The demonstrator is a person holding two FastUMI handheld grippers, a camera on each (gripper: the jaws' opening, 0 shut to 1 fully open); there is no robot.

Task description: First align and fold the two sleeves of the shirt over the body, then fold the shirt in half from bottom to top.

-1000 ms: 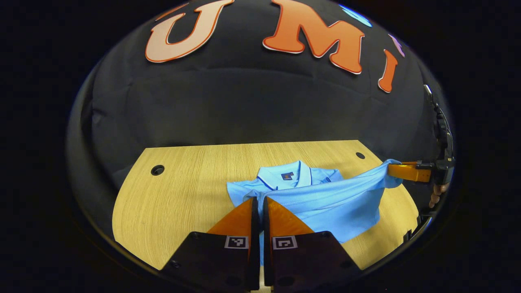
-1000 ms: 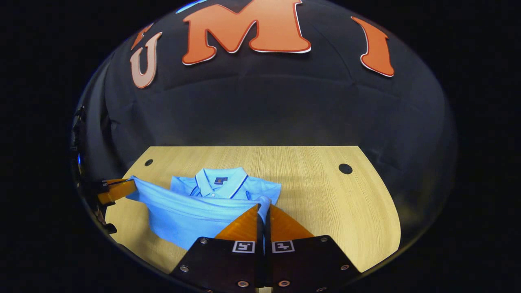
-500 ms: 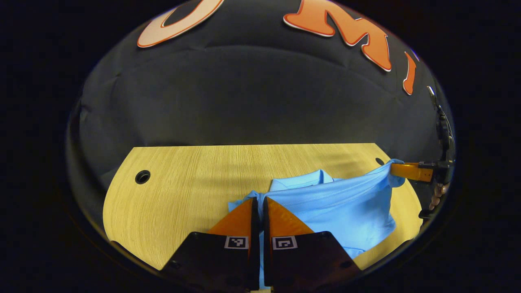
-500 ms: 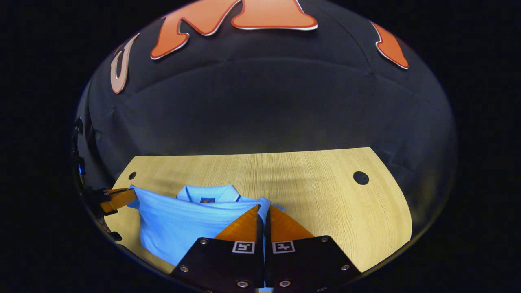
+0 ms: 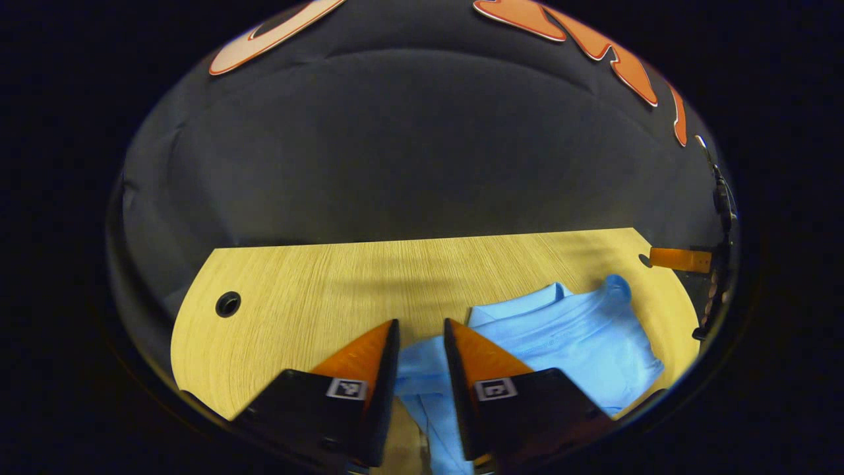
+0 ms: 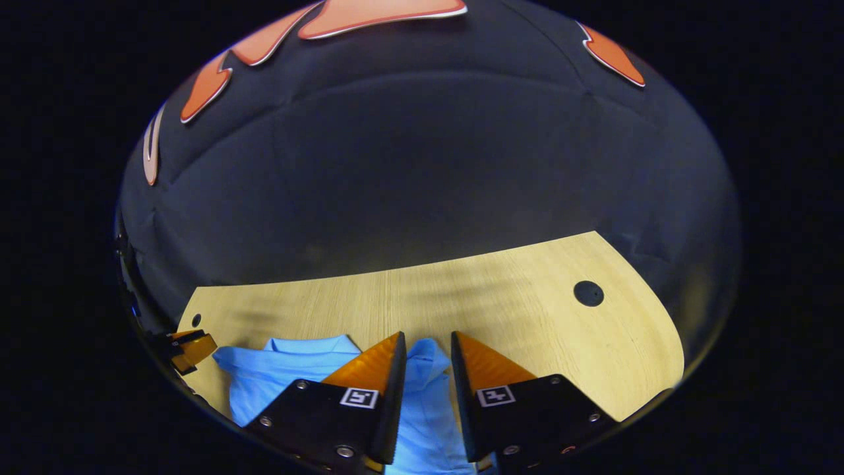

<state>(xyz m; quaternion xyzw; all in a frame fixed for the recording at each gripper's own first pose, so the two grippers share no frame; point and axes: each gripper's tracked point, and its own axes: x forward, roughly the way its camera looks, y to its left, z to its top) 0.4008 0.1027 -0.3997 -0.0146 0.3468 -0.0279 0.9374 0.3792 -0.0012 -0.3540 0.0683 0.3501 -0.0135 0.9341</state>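
On the wooden surface point(image 5: 310, 290), the shirt point(image 5: 567, 343) is lying folded directly beneath both released grippers (left gripper point(image 5: 421, 336), right gripper point(image 6: 427, 349)), its long axis running between them.

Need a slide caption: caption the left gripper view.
Left gripper open above the folded blue shirt on the wooden table.

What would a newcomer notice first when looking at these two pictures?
The light blue polo shirt catches the eye first, lying folded on the wooden table near its front edge. Next come the left tongs, open with shirt fabric between the fingers, and the right tongs, open above the shirt as well. A round hole marks the table's right side.
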